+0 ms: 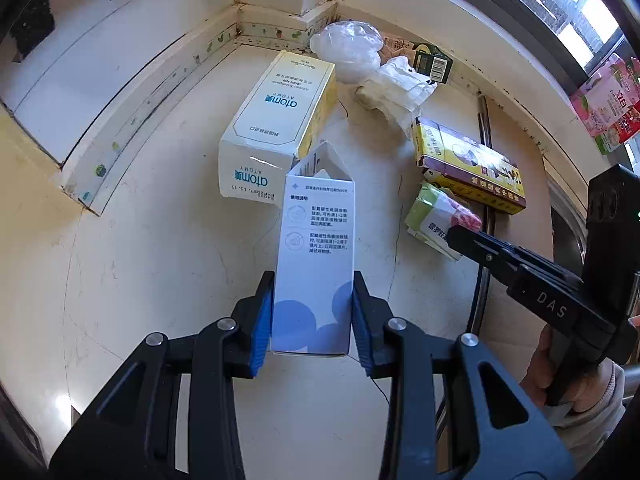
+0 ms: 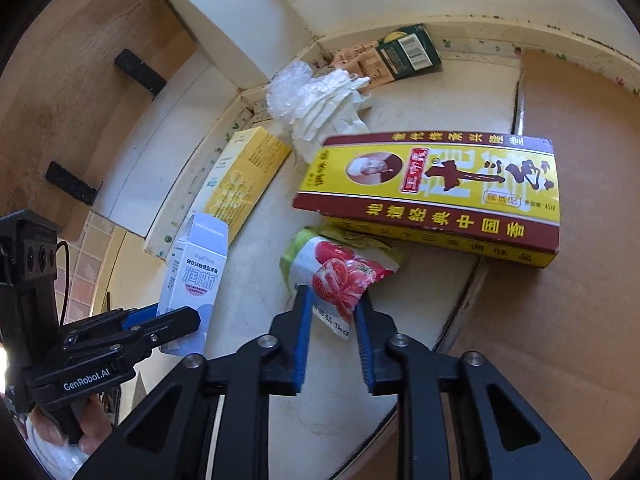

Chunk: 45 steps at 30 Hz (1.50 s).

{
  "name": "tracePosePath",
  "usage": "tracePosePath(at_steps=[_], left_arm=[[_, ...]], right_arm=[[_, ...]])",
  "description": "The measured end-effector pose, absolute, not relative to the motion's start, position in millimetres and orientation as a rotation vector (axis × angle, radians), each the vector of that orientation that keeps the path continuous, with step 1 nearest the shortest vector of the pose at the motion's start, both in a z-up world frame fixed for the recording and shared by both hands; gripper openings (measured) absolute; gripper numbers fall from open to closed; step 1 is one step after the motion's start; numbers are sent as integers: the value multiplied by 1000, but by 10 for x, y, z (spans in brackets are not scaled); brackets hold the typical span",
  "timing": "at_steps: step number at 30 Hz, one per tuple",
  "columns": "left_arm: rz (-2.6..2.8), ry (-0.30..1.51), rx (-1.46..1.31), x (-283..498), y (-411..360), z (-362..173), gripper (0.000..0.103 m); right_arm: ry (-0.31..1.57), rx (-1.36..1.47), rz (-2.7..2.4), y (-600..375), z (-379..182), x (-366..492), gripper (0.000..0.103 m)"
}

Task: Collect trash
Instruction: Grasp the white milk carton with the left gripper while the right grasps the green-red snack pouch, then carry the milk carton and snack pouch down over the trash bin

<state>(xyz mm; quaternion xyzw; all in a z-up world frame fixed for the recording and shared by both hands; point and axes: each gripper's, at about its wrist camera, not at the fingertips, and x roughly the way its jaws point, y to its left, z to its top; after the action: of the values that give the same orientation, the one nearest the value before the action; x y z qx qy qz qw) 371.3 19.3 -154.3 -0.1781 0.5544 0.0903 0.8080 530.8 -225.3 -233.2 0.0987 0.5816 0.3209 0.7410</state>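
— Carton (image 1: 314,264) sits clamped in your left gripper (image 1: 313,314), top flap open; what's inside, you can't tell.

— And your right gripper (image 2: 333,334)?

— Its pads flank the crumpled tomato bag (image 2: 340,276)'s near end; whether they grip it, I cannot tell. Just beyond lies the yellow-red box (image 2: 432,196), shut. Farther off: toothpaste box (image 1: 276,120), tissue (image 1: 400,80), plastic wrap (image 1: 348,46).

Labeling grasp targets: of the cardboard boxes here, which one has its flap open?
The small white-and-blue box clamped in the left tool: its top flap stands open. The Atomy box and the yellow-and-maroon box lie flat on the counter, apparently closed.
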Motion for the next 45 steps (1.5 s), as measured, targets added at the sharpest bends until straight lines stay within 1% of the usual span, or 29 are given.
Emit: tracePosePath(at_steps=[1, 3, 5, 11, 16, 22, 27, 32, 37, 42, 45], left_arm=[[194, 1181, -382, 3675, 211, -1525, 32], [194, 1172, -382, 3587, 244, -1481, 32], [192, 1161, -380, 3489, 274, -1432, 32], [166, 1121, -370, 3049, 304, -1246, 32], [123, 1090, -334, 2510, 294, -1091, 32], [66, 1072, -289, 1788, 298, -983, 32], [16, 1086, -272, 1200, 325, -1037, 32], [-34, 1103, -240, 634, 321, -1169, 32], [-70, 1145, -204, 188, 283, -1435, 32], [-89, 1215, -200, -70, 208, -1775, 32], [-90, 1243, -172, -173, 116, -2014, 32]], right_arm=[[1264, 214, 711, -2245, -2311, 5281, 14], [1241, 209, 727, -2235, -2245, 5203, 7], [1218, 195, 728, -2240, -2164, 5107, 3], [1172, 195, 731, -2230, -1875, 4715, 3], [1125, 199, 712, -2202, -1555, 4143, 3], [1070, 211, 669, -2137, -1184, 3200, 3], [1064, 203, 629, -2010, -1050, 2350, 3], [1075, 179, 590, -1837, -1089, 1571, 3], [1104, 145, 564, -1683, -1237, 877, 3], [1175, 76, 544, -1515, -1525, 343, 3], [1219, 49, 535, -1446, -1750, 168, 3]])
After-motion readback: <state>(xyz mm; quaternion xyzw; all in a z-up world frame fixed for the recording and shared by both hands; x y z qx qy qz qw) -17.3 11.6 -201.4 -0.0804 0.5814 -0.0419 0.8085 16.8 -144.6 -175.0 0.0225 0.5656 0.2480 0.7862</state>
